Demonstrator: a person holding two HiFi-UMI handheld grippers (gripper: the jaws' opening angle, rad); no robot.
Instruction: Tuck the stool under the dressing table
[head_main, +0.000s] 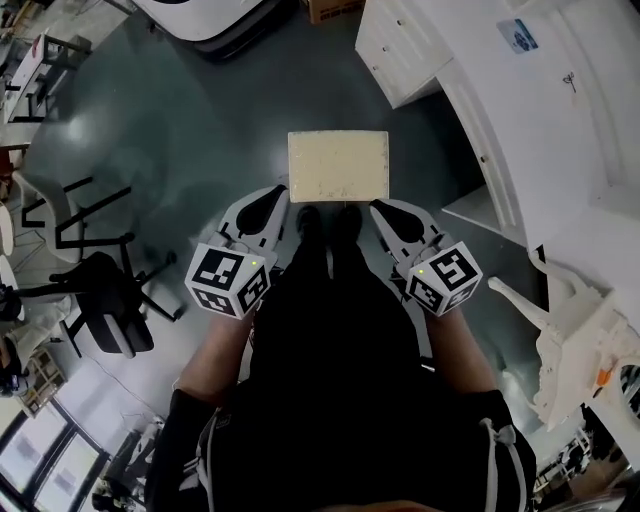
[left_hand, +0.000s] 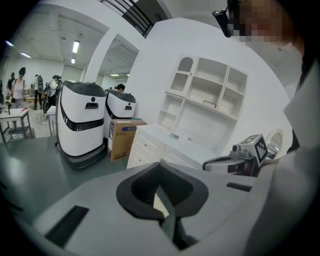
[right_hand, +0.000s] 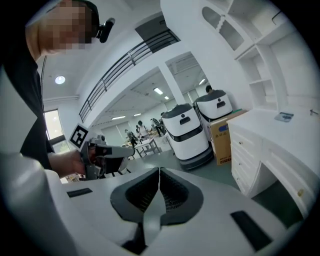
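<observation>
Both pairs of fingers are pressed together with nothing between them: the left gripper (head_main: 277, 193) and the right gripper (head_main: 380, 208) are empty, and each gripper view shows its pads meeting along a closed seam. The square stool with a cream padded seat (head_main: 338, 166) stands on the grey floor just ahead of the fingertips. Its near corners are just beyond them, the left fingers by the left corner and the right fingers by the right one. I cannot tell whether either tip touches it yet.

The white dressing table with its curved front (head_main: 520, 120) lies off to the right of the right fingers, well apart from the stool. I can't clearly make out the opening beneath it from here.

As I judge it, I'm at the approach. To do this well, I would open both pairs of fingers and take the seat's two side edges evenly. I'd then swing the stool right, keeping it level and square to the table front so that its legs don't catch.
</observation>
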